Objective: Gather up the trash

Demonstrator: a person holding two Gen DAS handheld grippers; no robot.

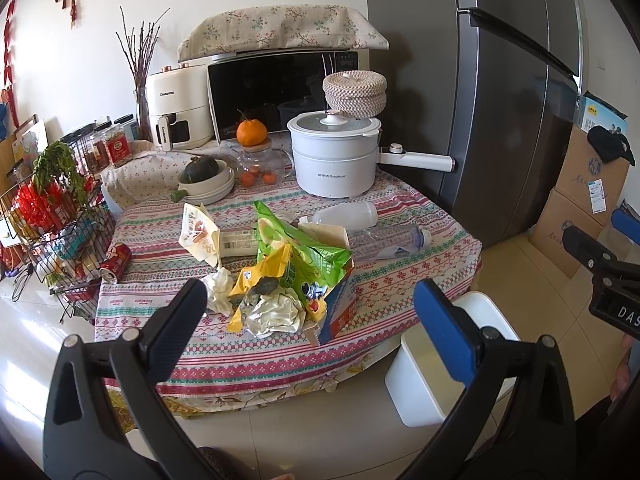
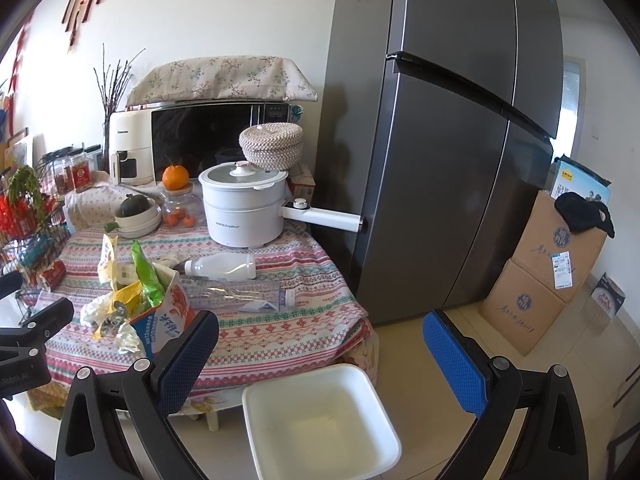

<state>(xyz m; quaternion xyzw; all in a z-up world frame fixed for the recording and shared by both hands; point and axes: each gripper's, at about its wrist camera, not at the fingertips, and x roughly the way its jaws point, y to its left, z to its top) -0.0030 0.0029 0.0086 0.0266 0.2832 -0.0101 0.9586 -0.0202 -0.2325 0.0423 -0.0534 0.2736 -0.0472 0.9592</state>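
Observation:
A heap of trash lies on the patterned tablecloth (image 1: 400, 280): a green snack bag (image 1: 304, 248), a yellow wrapper (image 1: 264, 276), crumpled foil (image 1: 272, 314), a blue and white carton (image 1: 340, 304), a white bottle (image 1: 348, 214), a clear bottle (image 1: 388, 240) and a red can (image 1: 116, 260). My left gripper (image 1: 310, 312) is open and empty in front of the heap. My right gripper (image 2: 320, 344) is open and empty above a white bin (image 2: 320, 420) on the floor. The bin also shows in the left wrist view (image 1: 432, 364).
A white electric pot (image 1: 336, 156), a microwave (image 1: 276, 88), an air fryer (image 1: 176, 112), bowls with a squash (image 1: 204, 176) and a jar with oranges (image 1: 252, 160) stand at the table's back. A wire rack (image 1: 52, 220) is left, a grey fridge (image 2: 460, 140) and cardboard boxes (image 2: 540, 272) right.

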